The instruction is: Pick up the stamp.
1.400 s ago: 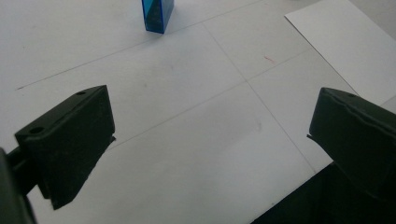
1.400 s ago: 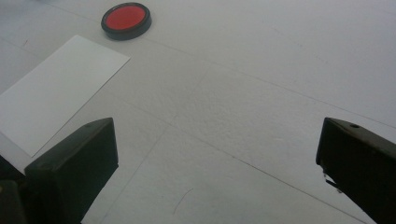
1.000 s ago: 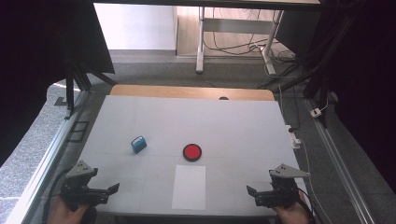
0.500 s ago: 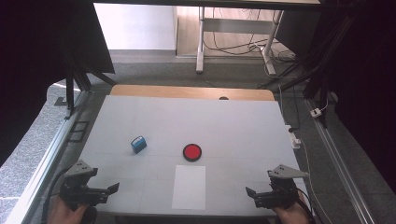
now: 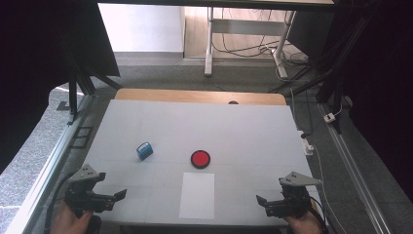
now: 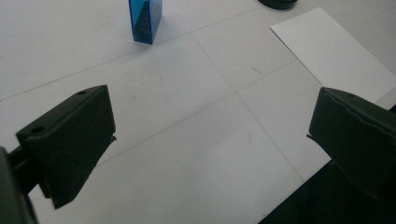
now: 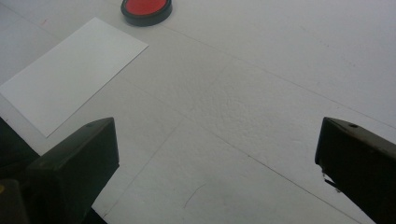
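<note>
While the left gripper and right gripper rest at the worktop's near corners, both hold their fingers wide, empty; the white sheet lies between them.

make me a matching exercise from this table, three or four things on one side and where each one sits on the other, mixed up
Things:
1. blue block
2. red disc
3. white sheet
4. right claw

Places:
A. near edge of the table, midway between the two claws
B. near right corner, jaws wide apart, nothing between them
C. left of the red disc
D. just beyond the white sheet's far edge

Pairs: 1-C, 2-D, 3-A, 4-B
</note>
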Tool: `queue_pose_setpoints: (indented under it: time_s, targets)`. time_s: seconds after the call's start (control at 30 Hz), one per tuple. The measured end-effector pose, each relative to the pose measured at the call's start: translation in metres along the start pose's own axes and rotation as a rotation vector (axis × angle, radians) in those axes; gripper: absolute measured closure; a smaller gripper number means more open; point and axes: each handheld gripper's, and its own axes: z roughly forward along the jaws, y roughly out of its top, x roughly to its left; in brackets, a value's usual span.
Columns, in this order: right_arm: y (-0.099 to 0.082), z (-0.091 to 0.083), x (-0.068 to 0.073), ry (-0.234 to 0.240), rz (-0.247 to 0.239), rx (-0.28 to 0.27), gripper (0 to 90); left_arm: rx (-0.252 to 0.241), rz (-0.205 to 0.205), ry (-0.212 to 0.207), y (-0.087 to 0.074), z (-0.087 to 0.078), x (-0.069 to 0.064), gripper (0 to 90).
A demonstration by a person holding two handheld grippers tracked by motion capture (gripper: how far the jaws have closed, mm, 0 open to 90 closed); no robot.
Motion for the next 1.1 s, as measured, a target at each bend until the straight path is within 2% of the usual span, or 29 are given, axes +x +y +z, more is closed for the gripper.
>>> queue_pose_setpoints:
  time_s: [0.1,0.27,0.43,0.53,0.73,1.1]
  targets:
    - [0.000,0.001,0.000,-0.009,-0.003,0.009,0.0,-0.004,0.023,-0.004,0.001,0.003,0.001,0.0]
    - [0.000,0.000,0.000,-0.007,-0.004,0.008,0.0,-0.008,0.016,-0.007,0.004,0.006,0.003,0.0]
    - [0.000,0.001,0.000,-0.003,-0.005,0.008,0.0,-0.034,0.016,0.013,0.009,0.006,0.004,0.0]
    - [0.000,0.001,0.000,-0.001,-0.006,0.008,0.0,-0.044,0.013,0.010,0.013,0.008,0.005,0.0]
    - [0.000,0.001,0.000,0.001,-0.007,0.007,0.0,-0.027,0.008,-0.013,0.022,0.018,0.007,0.0]
    - [0.001,0.001,0.001,0.006,-0.015,0.007,0.0,-0.023,0.039,0.004,0.038,0.033,0.013,0.0]
